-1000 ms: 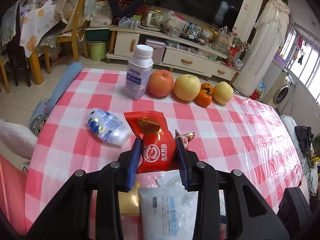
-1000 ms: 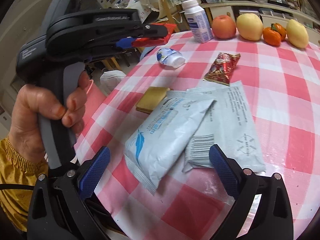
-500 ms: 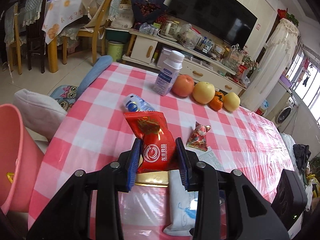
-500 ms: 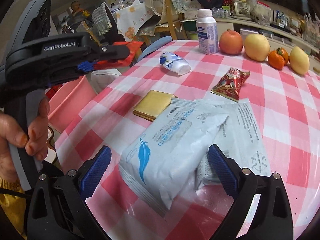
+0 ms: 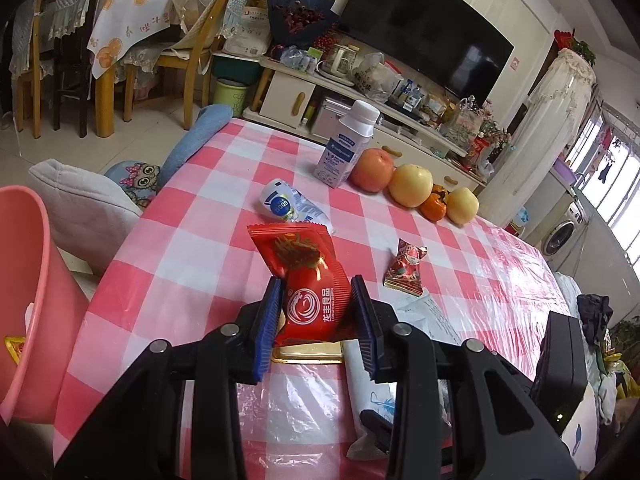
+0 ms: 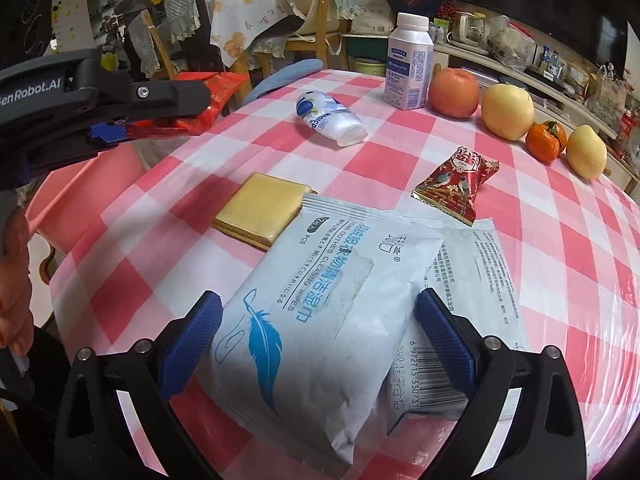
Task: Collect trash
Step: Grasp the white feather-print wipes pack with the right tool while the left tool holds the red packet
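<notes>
A red packet [image 5: 310, 280] is clamped between the pads of the left tool [image 5: 314, 312] and is held in the air above the near left part of the table [image 5: 192, 248], not yet over the pink bin [image 5: 28, 280] that stands just beside the table's left edge. Inside the bin, a scrap with a gold edge [image 5: 12, 350] is seen low on the wall, so some trash is judged to be collected already; how much lies deeper cannot be told.

The right tool [image 6: 318, 344] is spread wide and nothing is gripped by it. Its pads stand on either side of a white wipes pack [image 6: 316, 304], which is not yet pinched. This pack is lying partly over a second flat white pack [image 6: 480, 280] and touches a gold packet [image 6: 262, 210].

Still left on the table are these three items, a small red candy wrapper [image 6: 456, 184] and a tipped-over yogurt bottle [image 6: 330, 118]. An upright milk bottle [image 6: 410, 66] is standing beside a row of fruit [image 6: 508, 112] at the far edge; whether the bottle counts as trash cannot be told, and the fruit is judged not to.

The task is judged to be in its early half: one item is in transit, at least five more are to be carried to the bin.
</notes>
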Action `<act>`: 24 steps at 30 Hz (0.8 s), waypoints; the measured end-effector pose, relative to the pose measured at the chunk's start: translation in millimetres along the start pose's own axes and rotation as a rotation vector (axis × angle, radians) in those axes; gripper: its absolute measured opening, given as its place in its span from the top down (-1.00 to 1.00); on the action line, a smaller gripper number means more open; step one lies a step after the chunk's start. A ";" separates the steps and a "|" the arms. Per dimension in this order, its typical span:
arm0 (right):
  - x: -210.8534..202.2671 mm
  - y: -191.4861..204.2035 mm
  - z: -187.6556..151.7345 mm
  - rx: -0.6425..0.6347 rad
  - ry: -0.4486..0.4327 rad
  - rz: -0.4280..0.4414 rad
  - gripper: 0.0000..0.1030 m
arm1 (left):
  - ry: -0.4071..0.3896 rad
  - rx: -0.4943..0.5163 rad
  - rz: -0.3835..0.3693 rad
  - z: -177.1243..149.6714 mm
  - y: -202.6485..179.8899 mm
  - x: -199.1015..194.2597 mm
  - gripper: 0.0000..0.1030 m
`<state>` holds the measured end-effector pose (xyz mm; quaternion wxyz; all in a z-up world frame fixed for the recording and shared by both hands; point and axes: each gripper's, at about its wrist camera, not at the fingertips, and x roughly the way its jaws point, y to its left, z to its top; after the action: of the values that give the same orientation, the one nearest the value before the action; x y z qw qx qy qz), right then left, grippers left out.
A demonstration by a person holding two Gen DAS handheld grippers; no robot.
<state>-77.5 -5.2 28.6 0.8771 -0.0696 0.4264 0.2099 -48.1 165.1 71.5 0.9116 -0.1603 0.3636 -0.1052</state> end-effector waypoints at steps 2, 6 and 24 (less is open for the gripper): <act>1.4 0.4 0.7 -0.007 0.000 -0.005 -0.84 | 0.005 -0.006 -0.007 -1.0 2.8 1.4 0.29; -0.5 -6.5 1.8 0.005 -0.011 0.001 -0.46 | 0.007 -0.012 -0.011 -0.9 7.9 3.0 0.28; 16.3 24.0 6.0 -0.019 0.026 -0.107 -0.84 | 0.011 -0.026 -0.029 -0.4 19.4 4.7 0.28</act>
<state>-74.5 23.4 21.1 0.8808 -0.1032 0.4313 0.1658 -43.6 181.6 61.2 0.9058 -0.1768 0.3676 -0.1146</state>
